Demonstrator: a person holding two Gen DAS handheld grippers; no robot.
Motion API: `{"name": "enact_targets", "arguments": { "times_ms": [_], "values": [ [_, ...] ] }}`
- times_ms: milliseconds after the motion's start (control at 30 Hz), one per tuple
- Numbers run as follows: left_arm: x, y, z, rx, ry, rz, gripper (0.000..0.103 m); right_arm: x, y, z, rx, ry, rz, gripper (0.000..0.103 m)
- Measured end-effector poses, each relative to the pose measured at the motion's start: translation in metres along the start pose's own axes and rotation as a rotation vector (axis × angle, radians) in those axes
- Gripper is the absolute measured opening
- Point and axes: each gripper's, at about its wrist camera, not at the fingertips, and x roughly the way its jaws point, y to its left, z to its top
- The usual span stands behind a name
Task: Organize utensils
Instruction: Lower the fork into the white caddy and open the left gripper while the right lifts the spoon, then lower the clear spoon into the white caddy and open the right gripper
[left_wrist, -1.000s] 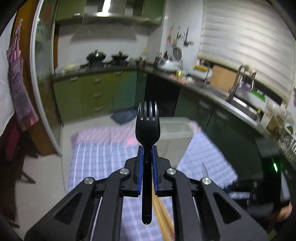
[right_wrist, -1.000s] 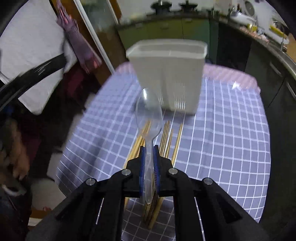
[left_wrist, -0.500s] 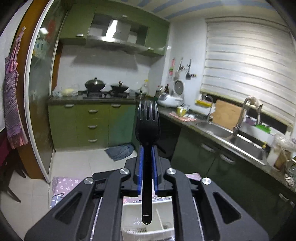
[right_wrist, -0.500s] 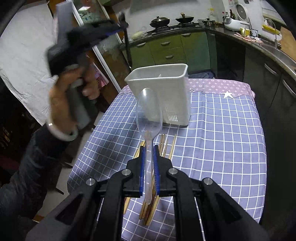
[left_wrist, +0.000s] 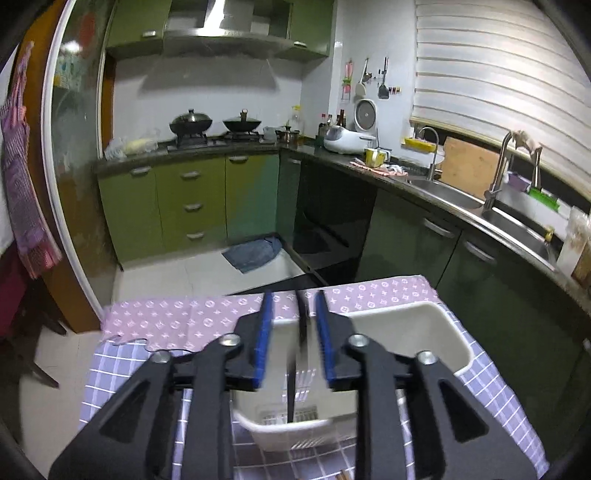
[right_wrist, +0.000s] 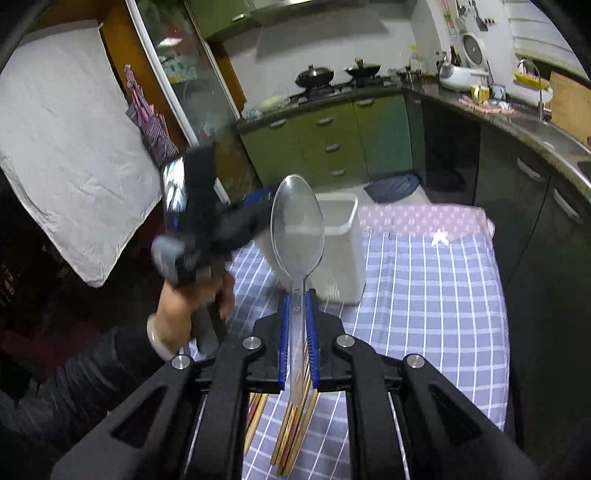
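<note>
Left wrist view: the left gripper (left_wrist: 293, 334) is opening, its blue pads clear of the thin black fork (left_wrist: 295, 373), blurred, which stands between them over the white plastic utensil holder (left_wrist: 436, 332) on the checked tablecloth (left_wrist: 122, 369). No readable writing.

Right wrist view: the right gripper (right_wrist: 296, 325) grasps a clear plastic spoon (right_wrist: 297, 229), bowl up, above wooden chopsticks (right_wrist: 291, 435).

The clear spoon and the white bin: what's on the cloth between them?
Right wrist view: only bare checked tablecloth lies between the clear spoon, clamped in the right gripper, and the white bin.
</note>
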Motion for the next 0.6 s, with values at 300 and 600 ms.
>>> {"name": "enact_targets", "arguments": {
  "times_ms": [300,600],
  "values": [
    [-0.081,0.013,0.007,0.010,-0.065,0.021,0.064,-0.001,-0.015,0.084,0.065,-0.172,-0.008,0.010],
    [-0.138,0.032,-0.032,0.038,0.053,0.030,0.084,0.065,-0.020,0.139,0.055,-0.223,-0.137,0.010]
  ]
}}
